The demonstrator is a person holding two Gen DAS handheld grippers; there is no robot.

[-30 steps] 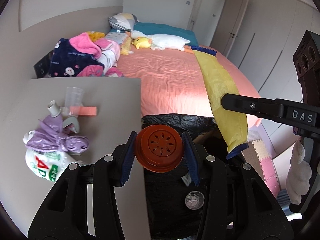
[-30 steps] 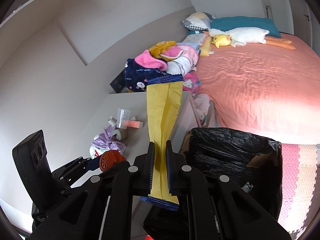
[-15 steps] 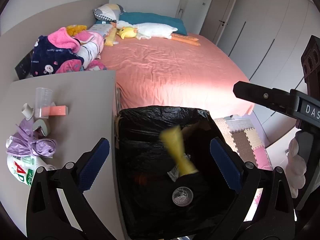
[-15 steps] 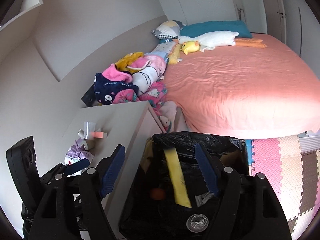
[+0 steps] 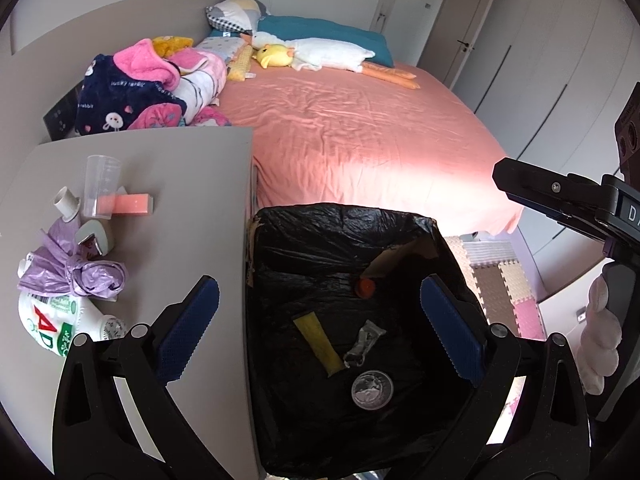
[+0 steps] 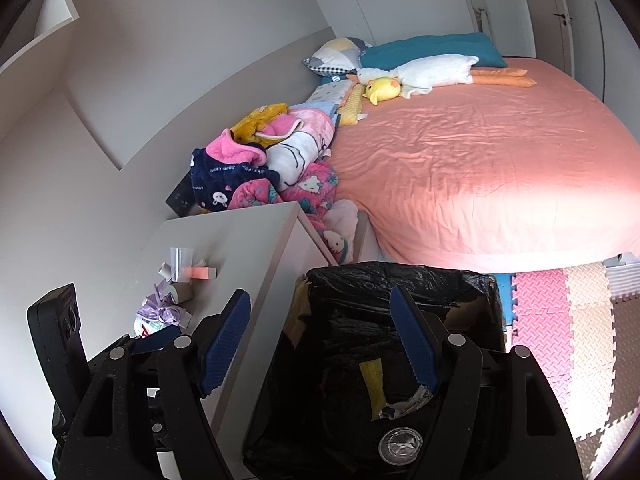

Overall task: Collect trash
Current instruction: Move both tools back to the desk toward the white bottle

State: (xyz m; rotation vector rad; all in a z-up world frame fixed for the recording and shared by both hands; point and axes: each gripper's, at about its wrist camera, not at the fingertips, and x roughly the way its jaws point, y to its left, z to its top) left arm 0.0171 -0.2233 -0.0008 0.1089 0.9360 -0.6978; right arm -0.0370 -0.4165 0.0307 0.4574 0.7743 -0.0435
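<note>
Remaining trash: purple bag (image 5: 76, 274), white bottle (image 5: 56, 320) and clear cup (image 5: 100, 184) at 9 o'clock on the nightstand (image 5: 192, 184), beside the bin (image 5: 352, 220). Left gripper (image 5: 320, 328) and right gripper (image 6: 320, 340) gape wide, empty; approach low, pinching one item squarely.

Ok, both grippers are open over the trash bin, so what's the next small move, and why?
Probably swing the left gripper left toward the purple bag on the nightstand. Both grippers are open and empty, the yellow wrapper and orange cap lie in the bin, and trash remains on that nightstand.
</note>
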